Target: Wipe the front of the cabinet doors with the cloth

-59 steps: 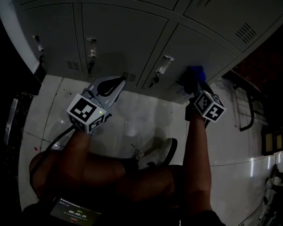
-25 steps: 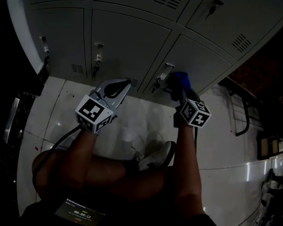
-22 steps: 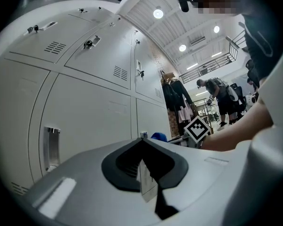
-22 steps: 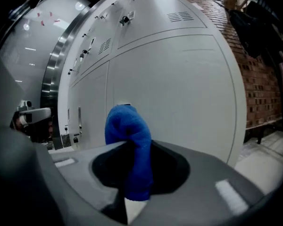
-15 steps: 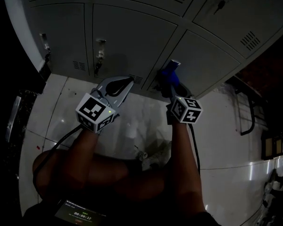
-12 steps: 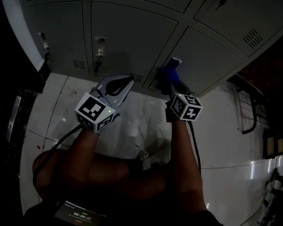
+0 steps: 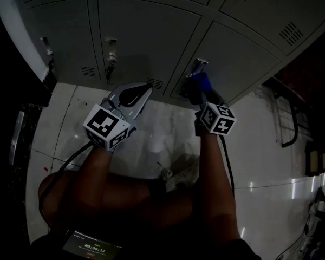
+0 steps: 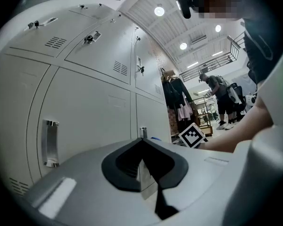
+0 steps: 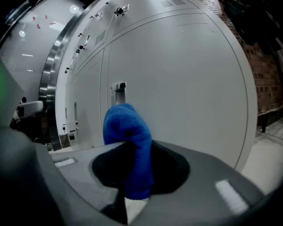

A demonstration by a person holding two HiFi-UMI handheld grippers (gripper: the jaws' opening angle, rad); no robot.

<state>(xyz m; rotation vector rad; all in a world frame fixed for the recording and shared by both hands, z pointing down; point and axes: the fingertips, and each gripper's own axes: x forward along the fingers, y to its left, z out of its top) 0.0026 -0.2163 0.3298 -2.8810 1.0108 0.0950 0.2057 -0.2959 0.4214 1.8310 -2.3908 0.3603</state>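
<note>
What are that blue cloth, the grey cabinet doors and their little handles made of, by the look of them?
The blue cloth looks like soft, fuzzy fabric, probably microfibre or terry: its nap shows and it folds limply. The cabinet doors are likely painted sheet metal, smooth and pale grey with punched vent slots. The handle seems to be bright bare metal, since it glints.

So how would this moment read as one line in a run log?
right tool: shut on blue cloth | position: near handle of cabinet door, contact unclear | left tool: shut, empty
</note>
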